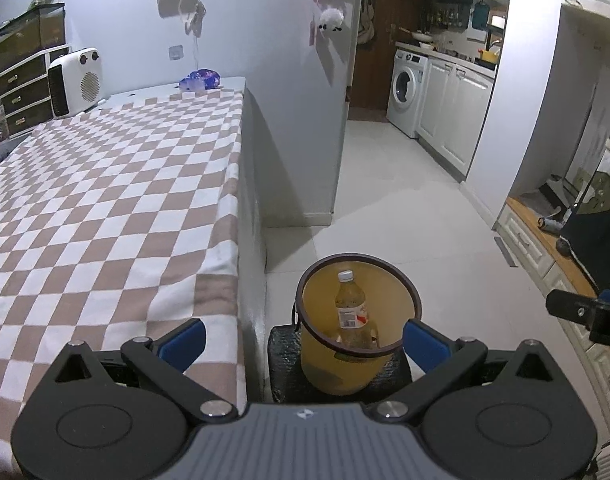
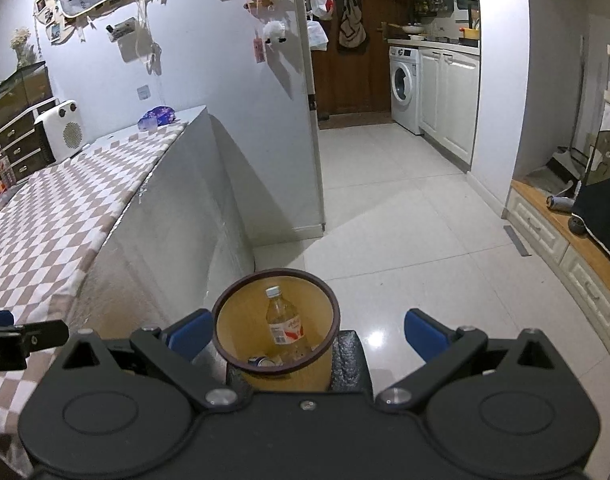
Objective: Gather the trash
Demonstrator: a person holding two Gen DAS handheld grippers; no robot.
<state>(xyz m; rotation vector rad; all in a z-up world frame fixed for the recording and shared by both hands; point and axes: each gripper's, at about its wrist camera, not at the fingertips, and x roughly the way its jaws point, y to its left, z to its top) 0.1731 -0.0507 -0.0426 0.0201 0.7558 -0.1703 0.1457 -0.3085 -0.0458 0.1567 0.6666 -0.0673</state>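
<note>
A yellow bin with a dark rim stands on a black stool beside the table. Inside it leans a clear plastic bottle with a white cap and red-and-white label. The right wrist view shows the same bin, the bottle and a can at the bottom. My left gripper hangs open above the bin, nothing between its blue fingers. My right gripper is open too, just over the bin. Each gripper's tip shows at the edge of the other's view.
A table with a brown-and-white checked cloth fills the left. At its far end sit a white fan heater and a purple crumpled wrapper. White tiled floor runs right toward a kitchen with a washing machine. A low wooden bench lines the right.
</note>
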